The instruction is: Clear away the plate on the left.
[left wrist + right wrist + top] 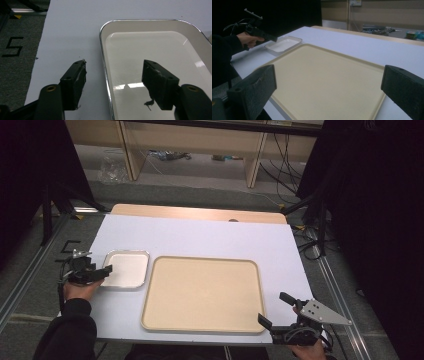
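A small white metal-rimmed tray (128,268) lies empty at the table's left, beside a large empty beige tray (202,292). My left gripper (105,270) is at the small tray's left edge. In the left gripper view its jaws (113,66) straddle the small tray's (150,50) left rim, one over the table and one over the tray floor, with no pad touching the rim. My right gripper (272,307) is held wide open at the beige tray's near right corner, nothing between its jaws. The right gripper view looks across the beige tray (324,75) to the left gripper (270,38) and small tray (284,43).
A white sheet covers the table (200,235), with a wooden strip showing along the far edge. Black stands and cables are on the floor at both sides. Shelving stands behind the table. The floor left of the table bears a black marking (12,46).
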Action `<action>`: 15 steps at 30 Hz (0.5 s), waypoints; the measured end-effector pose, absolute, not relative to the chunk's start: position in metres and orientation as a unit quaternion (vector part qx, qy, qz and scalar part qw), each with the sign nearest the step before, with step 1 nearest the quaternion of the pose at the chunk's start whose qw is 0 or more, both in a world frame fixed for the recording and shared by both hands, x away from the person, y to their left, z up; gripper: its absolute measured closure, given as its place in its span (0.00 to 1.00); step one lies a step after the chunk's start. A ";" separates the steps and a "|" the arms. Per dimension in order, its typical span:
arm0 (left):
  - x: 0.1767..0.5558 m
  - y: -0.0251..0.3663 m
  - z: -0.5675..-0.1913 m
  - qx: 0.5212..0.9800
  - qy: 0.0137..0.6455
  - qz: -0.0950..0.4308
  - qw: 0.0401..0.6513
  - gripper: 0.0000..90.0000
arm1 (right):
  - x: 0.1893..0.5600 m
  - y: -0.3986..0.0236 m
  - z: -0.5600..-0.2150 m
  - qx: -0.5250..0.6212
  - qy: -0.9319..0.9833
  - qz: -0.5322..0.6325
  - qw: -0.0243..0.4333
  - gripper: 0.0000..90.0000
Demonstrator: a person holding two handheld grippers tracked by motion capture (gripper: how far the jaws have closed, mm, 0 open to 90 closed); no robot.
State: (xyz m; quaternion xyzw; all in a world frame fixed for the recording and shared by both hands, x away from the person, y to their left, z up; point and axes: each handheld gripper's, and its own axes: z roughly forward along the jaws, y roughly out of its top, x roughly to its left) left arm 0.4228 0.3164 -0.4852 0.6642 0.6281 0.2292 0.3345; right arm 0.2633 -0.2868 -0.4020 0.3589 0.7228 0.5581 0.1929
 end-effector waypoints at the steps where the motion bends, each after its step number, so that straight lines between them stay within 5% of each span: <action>1: 0.423 0.317 -0.485 0.664 0.628 0.228 0.335 0.43 | 0.263 -0.287 -0.402 0.358 0.723 0.558 0.194 0.01; 15: 0.429 0.324 -0.491 0.662 0.646 0.203 0.321 0.59 | 0.263 -0.287 -0.402 0.359 0.723 0.558 0.193 0.01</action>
